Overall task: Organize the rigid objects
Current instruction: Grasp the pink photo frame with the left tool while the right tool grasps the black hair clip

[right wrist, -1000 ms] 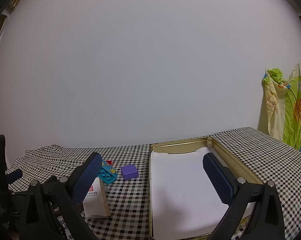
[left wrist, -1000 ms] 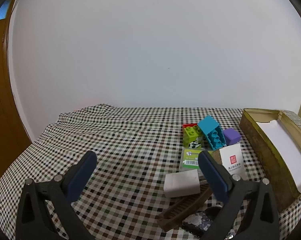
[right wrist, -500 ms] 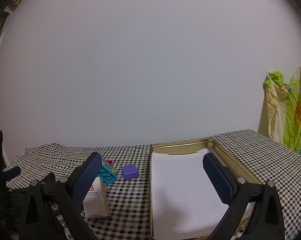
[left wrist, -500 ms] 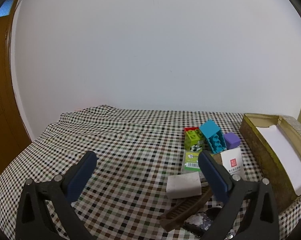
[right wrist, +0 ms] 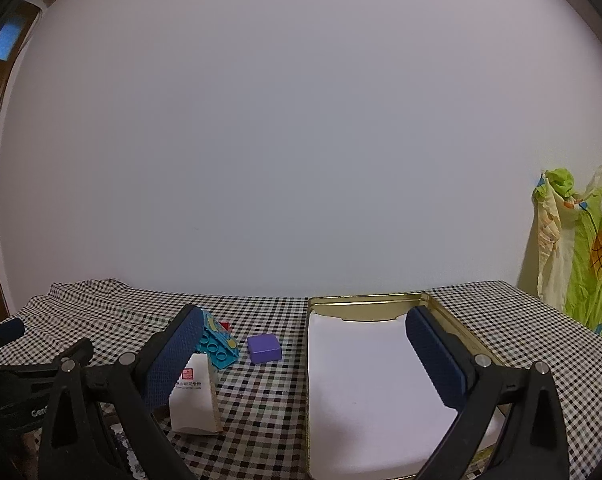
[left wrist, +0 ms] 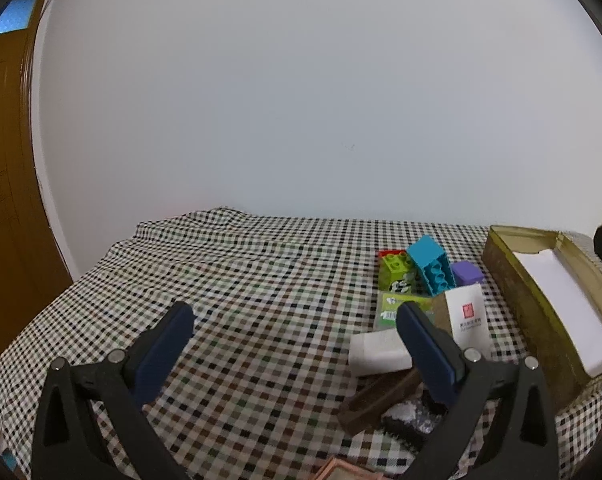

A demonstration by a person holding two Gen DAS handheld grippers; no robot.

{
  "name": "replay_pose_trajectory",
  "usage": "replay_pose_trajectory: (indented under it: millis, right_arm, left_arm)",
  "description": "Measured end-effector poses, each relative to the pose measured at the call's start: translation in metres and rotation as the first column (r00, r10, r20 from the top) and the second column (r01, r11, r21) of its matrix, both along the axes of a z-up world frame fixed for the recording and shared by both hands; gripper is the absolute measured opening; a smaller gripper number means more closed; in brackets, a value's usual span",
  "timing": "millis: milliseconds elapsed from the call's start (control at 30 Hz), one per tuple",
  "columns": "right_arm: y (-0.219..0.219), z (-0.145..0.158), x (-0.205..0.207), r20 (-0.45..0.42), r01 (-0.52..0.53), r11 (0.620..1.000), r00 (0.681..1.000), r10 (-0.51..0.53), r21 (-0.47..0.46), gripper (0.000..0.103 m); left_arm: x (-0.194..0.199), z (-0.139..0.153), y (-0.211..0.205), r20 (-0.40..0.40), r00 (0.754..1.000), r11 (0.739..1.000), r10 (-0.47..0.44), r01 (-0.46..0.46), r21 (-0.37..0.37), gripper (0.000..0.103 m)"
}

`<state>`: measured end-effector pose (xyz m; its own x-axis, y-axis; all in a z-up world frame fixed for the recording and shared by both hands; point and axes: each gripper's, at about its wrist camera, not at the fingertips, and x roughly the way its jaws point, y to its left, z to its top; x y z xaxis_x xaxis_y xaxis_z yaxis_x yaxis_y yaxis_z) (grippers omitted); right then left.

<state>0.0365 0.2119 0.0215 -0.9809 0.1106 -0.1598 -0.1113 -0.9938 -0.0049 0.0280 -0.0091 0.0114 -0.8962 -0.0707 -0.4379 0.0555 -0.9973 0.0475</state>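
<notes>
A gold tin [left wrist: 513, 276] [right wrist: 453, 312] with a white paper lining lies on the checked cloth. Left of it is a cluster: a teal brick [left wrist: 431, 264] [right wrist: 217, 344], a green brick [left wrist: 397, 270], a purple block [left wrist: 467, 273] [right wrist: 264, 348], a white carton with a red stamp [left wrist: 467, 320] [right wrist: 193, 396], a green card [left wrist: 393, 308], a white bar [left wrist: 375, 354] and a brown comb [left wrist: 381, 398]. My left gripper [left wrist: 293, 332] is open, empty, above the cloth left of the cluster. My right gripper [right wrist: 303, 344] is open, empty, over the tin's left edge.
A wooden door [left wrist: 9, 184] stands at the far left. A green and yellow patterned cloth [right wrist: 577, 248] hangs beyond the table's right end. A dark mottled object [left wrist: 409, 420] lies beside the comb. The checked cloth [left wrist: 241, 280] is rumpled at its far left corner.
Both grippers have shifted slightly, so the cluster and tin sit a little farther away in the views. Nothing was grasped or moved on the cloth.
</notes>
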Motion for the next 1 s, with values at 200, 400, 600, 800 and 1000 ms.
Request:
replay_pose_trajectory:
  millis: [200,400,600,800,1000]
  right_arm:
    - [0.003,0.000,0.000,0.004,-0.014,1.000,1.000,0.014,-0.011,0.103]
    - [0.003,0.000,0.000,0.013,-0.037,0.999,0.999,0.038,-0.018,0.103]
    - [0.000,-0.002,0.000,0.026,-0.072,0.997,0.997,0.073,-0.033,0.102]
    - [0.000,-0.004,-0.004,0.052,-0.131,0.989,0.990,0.135,-0.075,0.102]
    - [-0.003,-0.006,-0.006,0.068,-0.155,0.984,0.985,0.161,-0.090,0.102]
  left_arm:
    - [0.008,-0.005,-0.005,0.033,0.999,1.000,-0.014,0.014,0.002,0.103]
    - [0.026,-0.007,-0.020,0.061,0.997,0.998,-0.055,0.057,-0.032,0.103]
    - [0.040,-0.013,-0.024,0.151,0.975,0.985,-0.164,0.171,-0.031,0.102]
    - [0.043,-0.022,0.002,0.236,0.924,0.951,-0.302,0.310,0.003,0.098]
    - [0.030,-0.042,0.018,0.343,0.883,0.944,-0.319,0.327,0.037,0.079]
